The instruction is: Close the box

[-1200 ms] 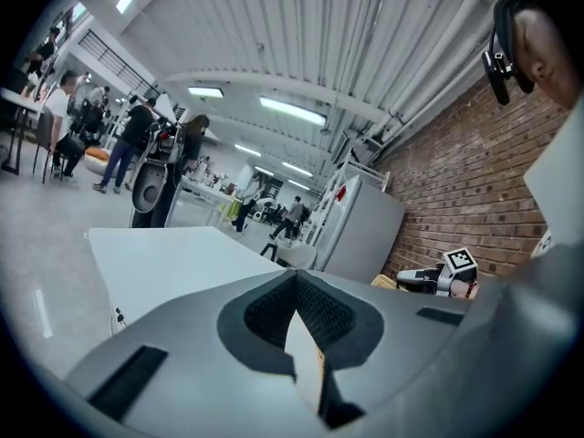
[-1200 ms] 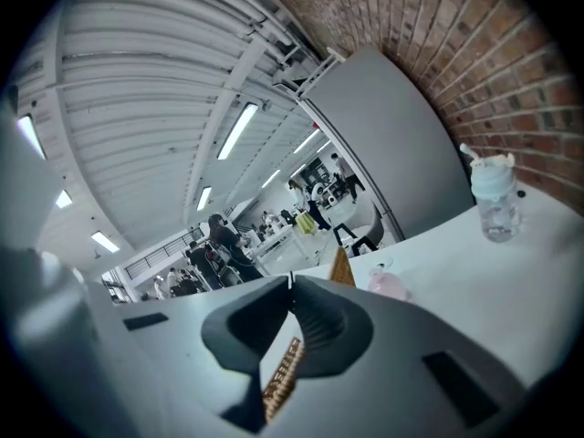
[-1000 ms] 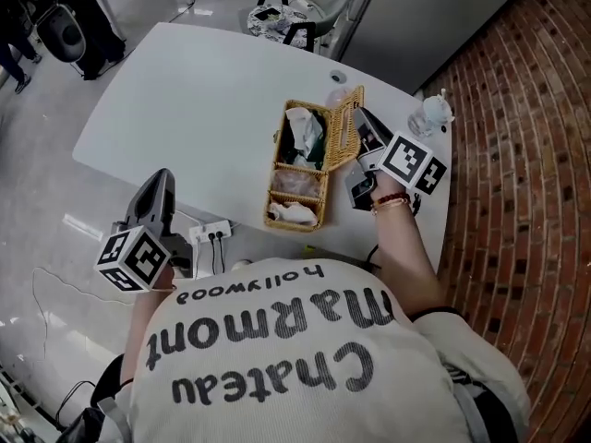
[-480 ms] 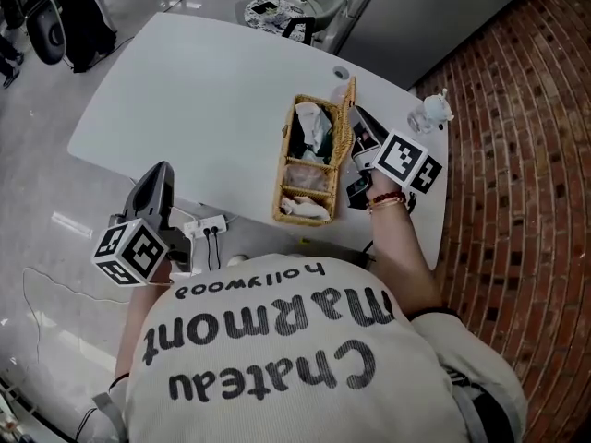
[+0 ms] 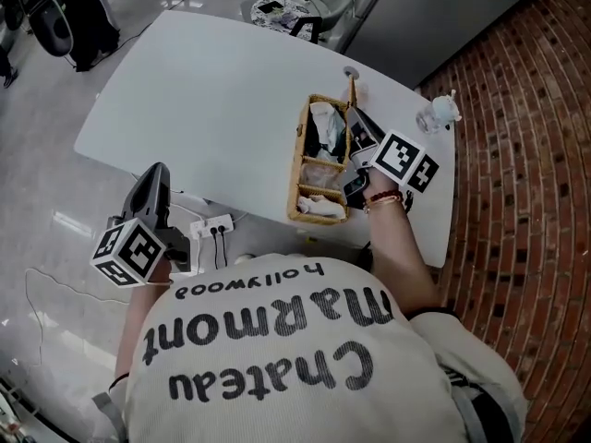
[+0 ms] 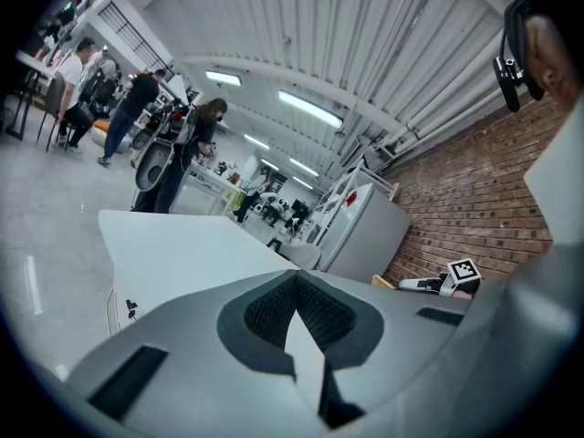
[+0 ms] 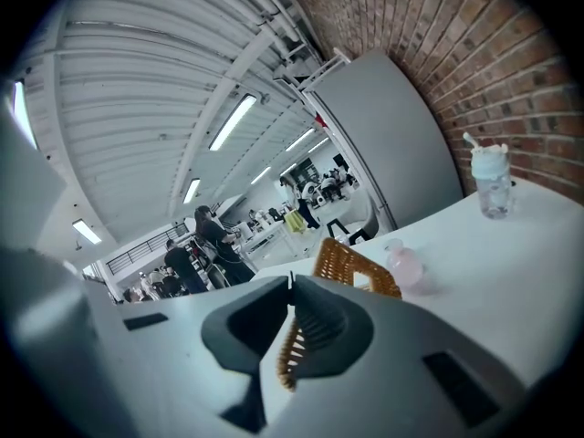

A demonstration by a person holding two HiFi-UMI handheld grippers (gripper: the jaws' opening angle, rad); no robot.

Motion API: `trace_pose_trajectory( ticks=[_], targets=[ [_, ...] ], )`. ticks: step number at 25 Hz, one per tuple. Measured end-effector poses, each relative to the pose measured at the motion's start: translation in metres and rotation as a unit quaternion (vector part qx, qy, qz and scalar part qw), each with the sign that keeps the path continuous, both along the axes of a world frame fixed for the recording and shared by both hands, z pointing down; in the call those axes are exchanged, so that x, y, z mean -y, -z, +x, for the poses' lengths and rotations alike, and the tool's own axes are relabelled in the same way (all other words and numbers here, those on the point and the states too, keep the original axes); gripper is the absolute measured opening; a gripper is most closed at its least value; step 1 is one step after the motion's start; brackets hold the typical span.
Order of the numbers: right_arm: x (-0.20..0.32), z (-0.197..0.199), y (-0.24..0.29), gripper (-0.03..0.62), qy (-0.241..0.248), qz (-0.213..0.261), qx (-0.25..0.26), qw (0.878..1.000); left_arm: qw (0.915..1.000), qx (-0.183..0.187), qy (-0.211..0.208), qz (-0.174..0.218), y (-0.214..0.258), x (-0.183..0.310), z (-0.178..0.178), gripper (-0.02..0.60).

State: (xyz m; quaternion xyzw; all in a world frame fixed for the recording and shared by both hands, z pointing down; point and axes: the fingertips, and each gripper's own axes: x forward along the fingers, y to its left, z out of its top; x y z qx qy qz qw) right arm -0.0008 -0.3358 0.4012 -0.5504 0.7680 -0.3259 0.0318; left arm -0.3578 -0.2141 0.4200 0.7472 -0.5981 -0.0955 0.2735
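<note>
Right gripper (image 7: pixel 292 281) is clamped on the wicker lid (image 7: pixel 358 265). The honey-coloured weave runs down the slot between its ribbed dark pads. Past the tips the lid spreads into a flat woven panel, tilted. There's a paler patch in its middle that I can't make out, and its lower part is cut off by the smooth grey jaw housing.

From above the lid is nearly edge-on, a thin strip along the side of the box (image 5: pixel 297 172) nearest this gripper. The box is long, narrow basketwork, split by cross dividers into compartments. It lies on the smooth white table (image 5: pixel 203 90), just to the right gripper's left. Inside is pale crumpled stuff (image 5: pixel 322 118), paper or cloth, hard to say which.

Out beyond the jaws and to their right sits a small rounded pink thing (image 7: pixel 406 267), too blurry to name. Further right is a clear bottle (image 7: pixel 493 185) with a pale cap, in front of the rough red brick wall (image 7: pixel 474 53).

Left gripper (image 6: pixel 295 274) has its tips pressed together with nothing in them, matte grey shells around textured black pads. It sits off the table's edge, well apart from the box, which lies far to its right. In its own view only a sliver of wicker shows, beside the other gripper's marker cube (image 6: pixel 463 270). A white power strip (image 5: pixel 212 227) lies just to its right. The person's pale printed shirt (image 5: pixel 277 358) hides everything nearer than the table's edge.
</note>
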Motion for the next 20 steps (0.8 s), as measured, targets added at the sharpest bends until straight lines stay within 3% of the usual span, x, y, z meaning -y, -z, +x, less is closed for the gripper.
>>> trace_pose_trajectory(
  ticks=[10, 14, 20],
  targets=[
    [0.002, -0.026, -0.03, 0.023, -0.008, -0.029, 0.002, 1.0, 0.9997, 0.023, 0.002, 0.002, -0.005, -0.004, -0.024, 0.0],
    [0.003, -0.037, -0.041, 0.023, -0.005, -0.044, -0.014, 0.999, 0.9993, 0.038, 0.003, 0.006, -0.004, -0.005, -0.034, 0.0],
    [0.002, -0.048, -0.055, 0.023, 0.005, -0.068, -0.057, 0.996, 0.9996, 0.022, 0.017, -0.005, -0.013, -0.004, -0.053, 0.0]
  ],
)
